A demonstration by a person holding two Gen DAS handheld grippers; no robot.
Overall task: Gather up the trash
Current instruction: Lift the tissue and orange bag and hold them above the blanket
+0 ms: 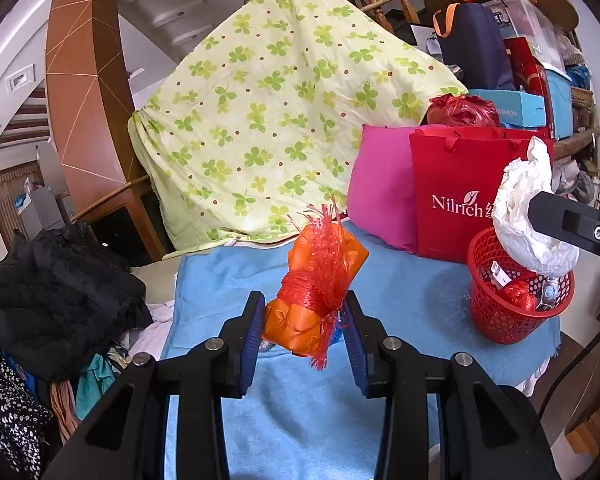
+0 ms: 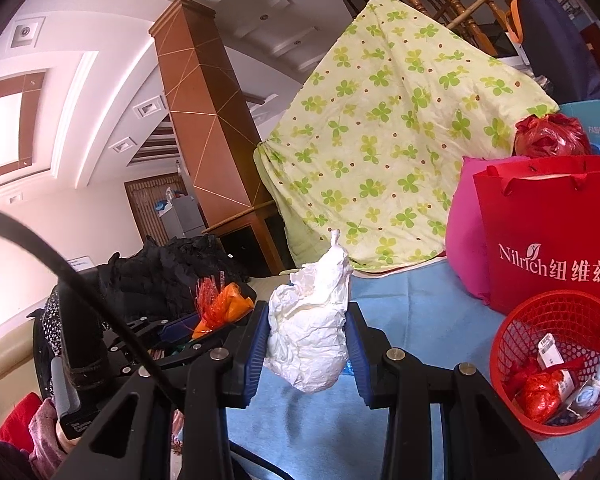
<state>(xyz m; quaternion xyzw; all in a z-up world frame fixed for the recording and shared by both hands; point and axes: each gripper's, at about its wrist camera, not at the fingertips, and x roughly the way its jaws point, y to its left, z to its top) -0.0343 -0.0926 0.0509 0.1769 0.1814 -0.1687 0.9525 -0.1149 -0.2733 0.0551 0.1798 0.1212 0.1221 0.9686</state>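
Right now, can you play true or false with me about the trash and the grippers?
1. The left gripper holds an orange bundle wrapped in red netting. True.
2. The right gripper is empty. False: it is shut on a crumpled white wad.
3. The red basket has nothing in it. False: some trash already lies inside.
4. The basket stands on a blue cloth. True.
5. The red paper bag lies flat. False: it stands upright behind the basket.
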